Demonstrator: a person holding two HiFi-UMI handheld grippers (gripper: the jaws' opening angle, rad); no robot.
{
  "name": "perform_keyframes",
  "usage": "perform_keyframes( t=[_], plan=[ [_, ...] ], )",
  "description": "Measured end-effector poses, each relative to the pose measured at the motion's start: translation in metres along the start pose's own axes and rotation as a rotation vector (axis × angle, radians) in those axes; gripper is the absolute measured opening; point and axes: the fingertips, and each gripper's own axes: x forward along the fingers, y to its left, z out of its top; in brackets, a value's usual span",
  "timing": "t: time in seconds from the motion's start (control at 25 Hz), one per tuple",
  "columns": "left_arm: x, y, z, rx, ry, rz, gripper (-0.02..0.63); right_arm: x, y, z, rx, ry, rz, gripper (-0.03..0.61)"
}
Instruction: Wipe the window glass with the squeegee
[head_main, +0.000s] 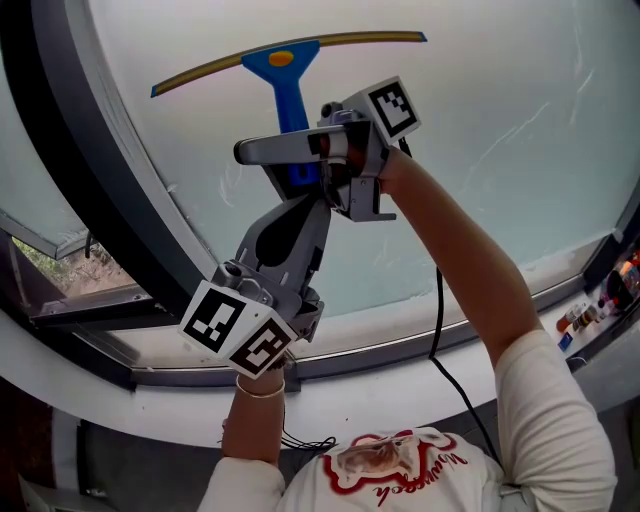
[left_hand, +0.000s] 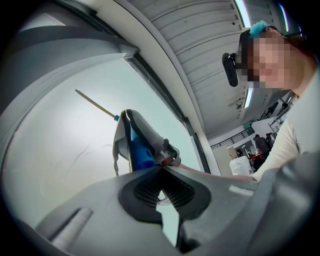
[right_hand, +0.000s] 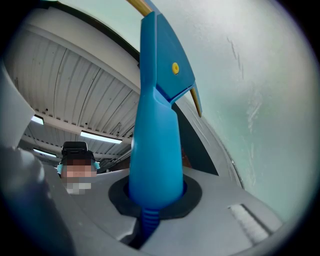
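High on the glass (head_main: 500, 150), my right gripper (right_hand: 156, 197) clamps the squeegee (head_main: 290, 70), blade against the pane. My left gripper (left_hand: 163, 170) is closed and empty. I reckon most of the glass below is left to wipe.

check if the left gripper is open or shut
Shut and empty: the left gripper has its fingers meeting at the tips, with nothing between them.
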Motion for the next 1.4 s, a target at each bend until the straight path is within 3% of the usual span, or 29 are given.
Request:
perform_keyframes(
  t=[0.44,0.72,0.88,1.4],
  plan=[
    [0.005,0.006,-0.008,-0.047,0.02,0.024,0.006,-0.007,-0.012,-0.002,0.037,-0.013,-0.012,0.031],
    [-0.01,-0.009,-0.028,-0.048,0.024,0.019,0.006,-0.006,-0.01,-0.034,0.018,-0.005,-0.024,0.032],
    [-0.005,-0.007,-0.021,-0.063,0.048,0.026,0.006,-0.004,-0.008,-0.026,0.019,-0.018,-0.008,0.035],
    [-0.021,-0.009,-0.068,-0.135,0.082,0.036,0.006,-0.018,-0.028,-0.074,0.029,-0.008,-0.027,0.038]
  ],
)
